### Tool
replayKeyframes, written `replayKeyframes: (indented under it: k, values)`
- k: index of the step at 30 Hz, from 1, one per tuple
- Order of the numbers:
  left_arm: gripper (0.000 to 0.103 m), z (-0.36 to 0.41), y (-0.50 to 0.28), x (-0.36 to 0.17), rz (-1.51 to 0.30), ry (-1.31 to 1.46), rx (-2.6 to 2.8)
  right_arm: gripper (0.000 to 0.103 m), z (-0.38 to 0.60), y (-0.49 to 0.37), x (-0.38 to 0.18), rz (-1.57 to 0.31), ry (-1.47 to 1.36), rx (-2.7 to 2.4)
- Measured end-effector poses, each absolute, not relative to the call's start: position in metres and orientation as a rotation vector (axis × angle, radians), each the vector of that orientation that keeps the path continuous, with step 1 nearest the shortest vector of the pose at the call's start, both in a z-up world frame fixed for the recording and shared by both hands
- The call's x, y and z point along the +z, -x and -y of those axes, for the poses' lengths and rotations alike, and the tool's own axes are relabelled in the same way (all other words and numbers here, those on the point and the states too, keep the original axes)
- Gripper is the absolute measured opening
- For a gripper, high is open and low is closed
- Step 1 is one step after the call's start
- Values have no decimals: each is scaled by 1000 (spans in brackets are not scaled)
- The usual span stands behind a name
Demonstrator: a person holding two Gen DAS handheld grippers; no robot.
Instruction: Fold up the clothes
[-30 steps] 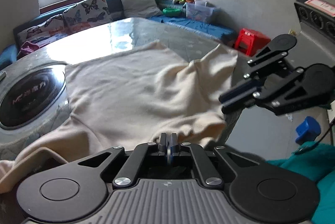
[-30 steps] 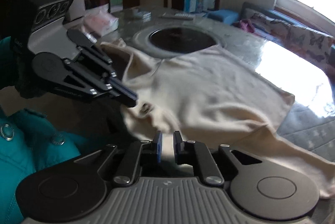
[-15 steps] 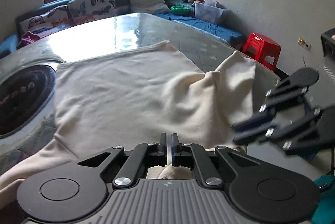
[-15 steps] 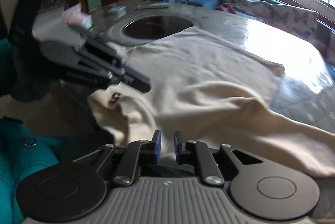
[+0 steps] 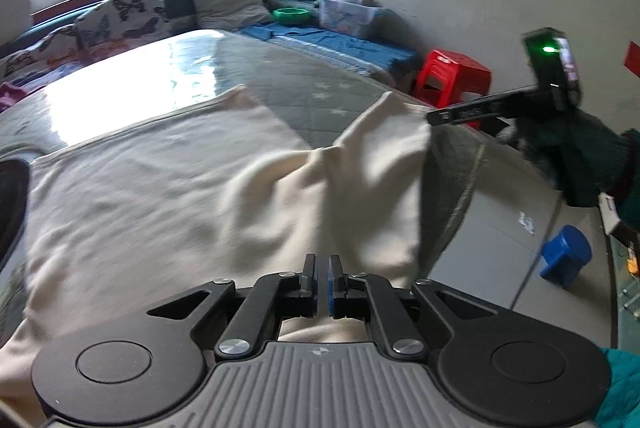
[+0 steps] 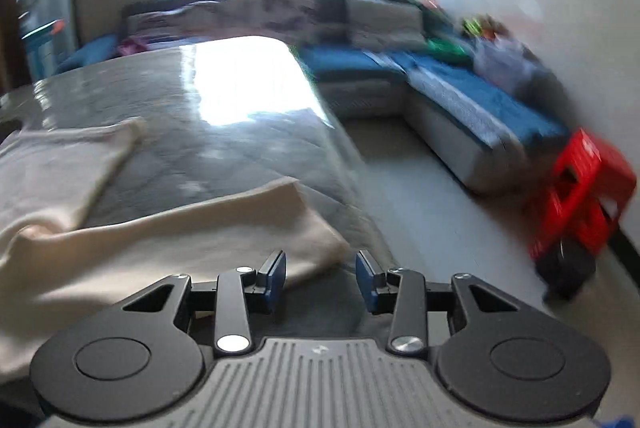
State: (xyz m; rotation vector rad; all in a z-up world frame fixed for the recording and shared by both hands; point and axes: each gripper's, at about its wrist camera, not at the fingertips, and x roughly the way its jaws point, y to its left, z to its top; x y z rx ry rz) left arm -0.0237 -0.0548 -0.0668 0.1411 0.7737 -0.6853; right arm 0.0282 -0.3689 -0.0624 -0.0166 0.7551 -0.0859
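Note:
A cream garment [image 5: 168, 196] lies spread on the glass-topped table [image 5: 304, 88], one sleeve [image 5: 388, 148] reaching toward the table's right edge. My left gripper [image 5: 322, 282] has its jaws nearly closed, a thin gap between them, over the garment's near edge; whether cloth is pinched is hidden. My right gripper [image 6: 321, 274] is open and empty, just above the end of the sleeve [image 6: 240, 228] near the table edge. It also shows in the left wrist view [image 5: 472, 112] beside the sleeve's tip.
A red plastic stool [image 5: 452, 76] stands on the floor past the table's right edge, also in the right wrist view [image 6: 580, 196]. A blue bench with cushions and a storage box [image 5: 352, 16] lines the wall. A blue stool [image 5: 566, 256] sits on the floor.
My right gripper has swung right and forward to the sleeve's end and opened its jaws. My left gripper has moved forward over the garment's near edge.

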Motion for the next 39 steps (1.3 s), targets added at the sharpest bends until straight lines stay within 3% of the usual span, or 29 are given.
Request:
replayKeyframes:
  k: [4, 5, 6, 7, 17, 21, 29, 35, 39]
  values:
    - [5, 72, 20, -70, -785, -153, -727, 33, 381, -33, -71, -750, -51, -79]
    - [5, 76, 19, -71, -788, -156, -736, 28, 381, -33, -72, -743, -50, -69]
    - [5, 79, 18, -72, -791, -159, -745, 12, 381, -34, -73, -737, -53, -55]
    - [5, 82, 17, -73, -793, -159, -752, 5, 381, -35, -73, -731, -47, -50]
    - [11, 100, 9, -83, -830, -128, -824, 4, 386, -23, -61, -718, 84, -204]
    - [12, 93, 4, -76, -814, -110, -803, 10, 384, -30, -68, -753, 105, -213]
    - [24, 19, -33, -54, -762, -62, -476, 14, 334, -35, -24, -661, 113, 39]
    - [24, -36, -78, -52, -758, -31, -194, 15, 282, -74, -25, -735, 72, 293]
    - [34, -63, -108, -59, -776, -16, -66, 20, 257, -108, -32, -776, 94, 355]
